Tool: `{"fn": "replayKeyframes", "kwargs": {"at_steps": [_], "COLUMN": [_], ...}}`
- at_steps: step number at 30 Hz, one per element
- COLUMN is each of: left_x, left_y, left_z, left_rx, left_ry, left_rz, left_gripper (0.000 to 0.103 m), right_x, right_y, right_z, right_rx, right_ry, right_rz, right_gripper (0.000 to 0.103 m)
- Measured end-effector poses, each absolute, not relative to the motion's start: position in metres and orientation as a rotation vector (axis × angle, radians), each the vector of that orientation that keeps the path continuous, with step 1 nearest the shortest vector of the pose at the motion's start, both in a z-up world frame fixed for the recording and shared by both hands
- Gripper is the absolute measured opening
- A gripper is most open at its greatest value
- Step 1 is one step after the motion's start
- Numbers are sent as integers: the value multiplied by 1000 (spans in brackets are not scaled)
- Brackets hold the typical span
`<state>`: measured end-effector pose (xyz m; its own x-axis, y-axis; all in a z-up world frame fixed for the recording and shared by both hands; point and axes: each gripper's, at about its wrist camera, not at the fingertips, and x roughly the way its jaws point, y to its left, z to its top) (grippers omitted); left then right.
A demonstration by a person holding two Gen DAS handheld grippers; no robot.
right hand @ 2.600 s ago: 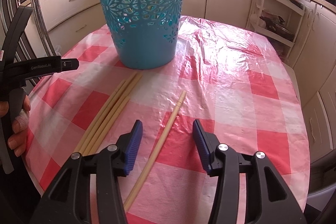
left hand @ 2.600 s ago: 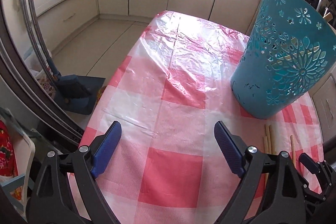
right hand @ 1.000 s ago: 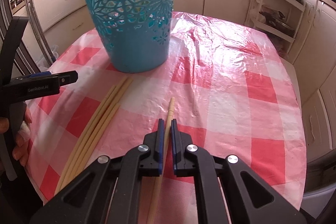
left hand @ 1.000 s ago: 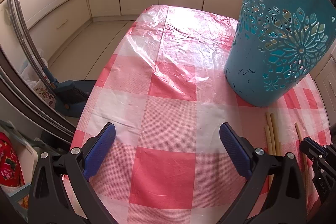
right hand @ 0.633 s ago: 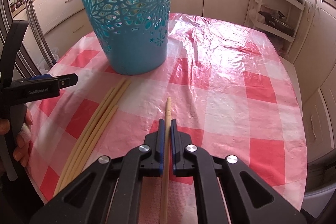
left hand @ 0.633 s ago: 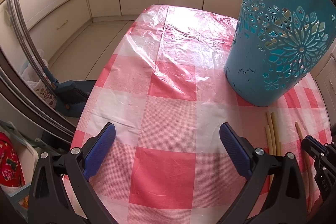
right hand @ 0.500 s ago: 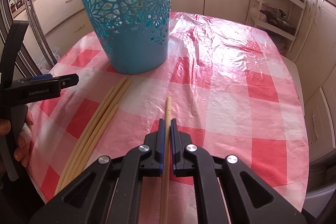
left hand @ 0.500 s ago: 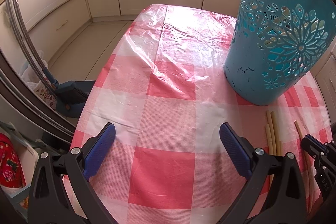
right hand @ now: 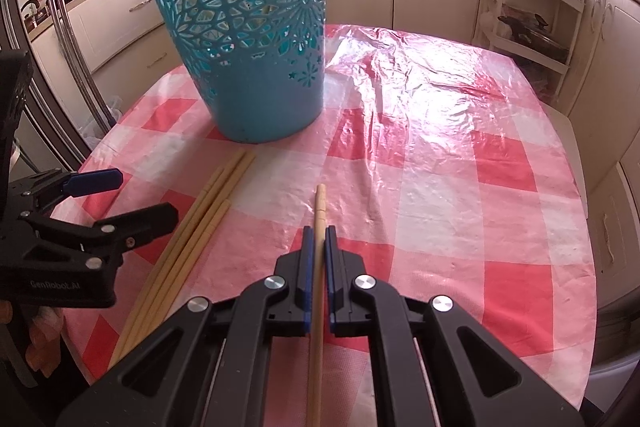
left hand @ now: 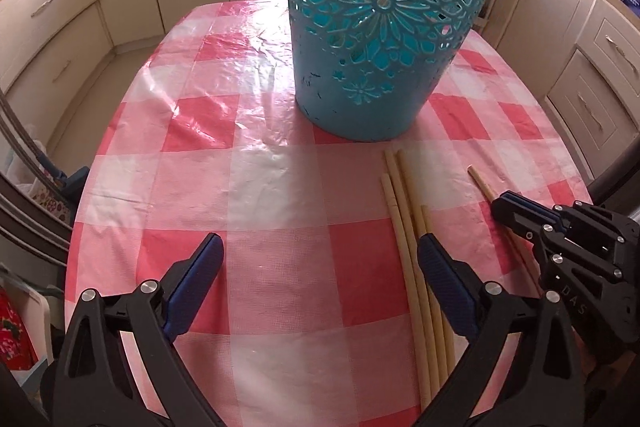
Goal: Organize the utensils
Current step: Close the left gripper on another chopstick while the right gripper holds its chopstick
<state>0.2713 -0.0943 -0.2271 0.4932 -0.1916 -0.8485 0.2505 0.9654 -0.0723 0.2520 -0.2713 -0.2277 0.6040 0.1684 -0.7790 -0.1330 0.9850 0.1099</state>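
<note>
While R gripper point(right hand: 319, 243) clamps chopstick point(right hand: 320, 203), L gripper point(left hand: 320, 263) gapes.

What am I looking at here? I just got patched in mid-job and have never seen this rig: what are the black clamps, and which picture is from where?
There is no robot arm: a person holds a two-finger clamp in each hand, and each has a camera looking along its fingers. The left wrist view shows the left gripper with its blue pads wide apart, nothing between them. The right wrist view shows the right gripper shut on a single chopstick. On the pink checked tablecloth stands a teal cut-out basket, and a bundle of loose chopsticks lies in front of it, beside the held one.
</note>
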Motion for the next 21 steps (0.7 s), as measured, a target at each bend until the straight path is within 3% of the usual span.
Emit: {"fn": "replayKeyframes", "kwargs": {"at_steps": [21], "left_x": [263], "left_y": [-102], "left_z": [-230], "left_rx": [153], "left_ry": [1013], "left_rz": [-235], "left_gripper": [80], "right_x": [253], "right_y": [-276], "right_z": [-228], "right_rx": [66], "right_ry": [913], "right_rz": [188], "right_gripper": [6]}}
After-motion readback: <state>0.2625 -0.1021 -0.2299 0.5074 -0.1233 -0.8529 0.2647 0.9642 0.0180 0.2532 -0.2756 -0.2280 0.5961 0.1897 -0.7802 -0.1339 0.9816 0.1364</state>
